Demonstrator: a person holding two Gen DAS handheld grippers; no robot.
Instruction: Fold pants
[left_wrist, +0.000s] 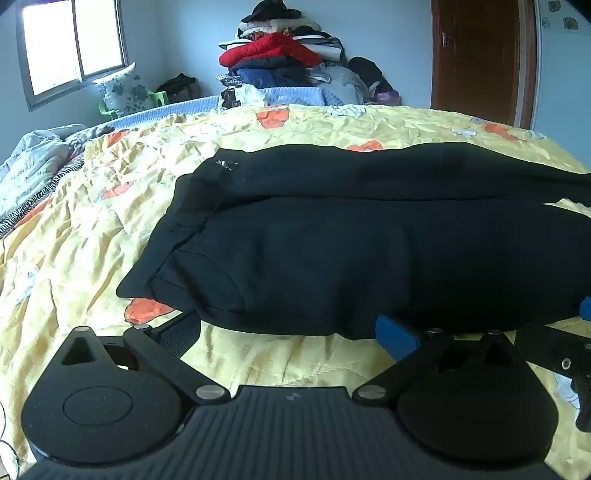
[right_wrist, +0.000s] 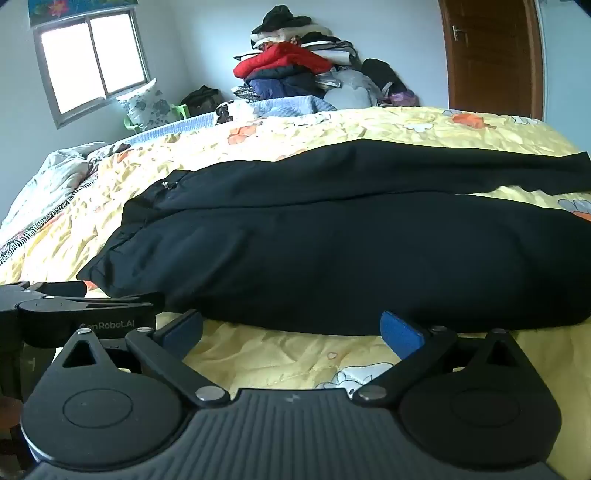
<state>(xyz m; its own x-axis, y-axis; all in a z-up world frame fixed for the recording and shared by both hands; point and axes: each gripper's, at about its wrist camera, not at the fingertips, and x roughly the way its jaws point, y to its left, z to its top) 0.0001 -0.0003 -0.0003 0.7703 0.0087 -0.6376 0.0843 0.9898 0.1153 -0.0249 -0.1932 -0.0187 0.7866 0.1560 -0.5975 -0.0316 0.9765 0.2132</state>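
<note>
Left wrist view shows the black pants (left_wrist: 369, 240) lying flat on the yellow bedsheet (left_wrist: 110, 206). The left gripper (left_wrist: 291, 332) and the right gripper (right_wrist: 291, 328) both stand spread wide at the near edge of the pants, pinching nothing.

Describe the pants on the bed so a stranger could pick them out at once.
Start with the big bed under a yellow flowered sheet. The pants lie flat across its near half, both legs stretched side by side toward the right. They are plain black and spread out alone, unlike the jumbled, colourful pile of clothes stacked against the far wall.
</note>
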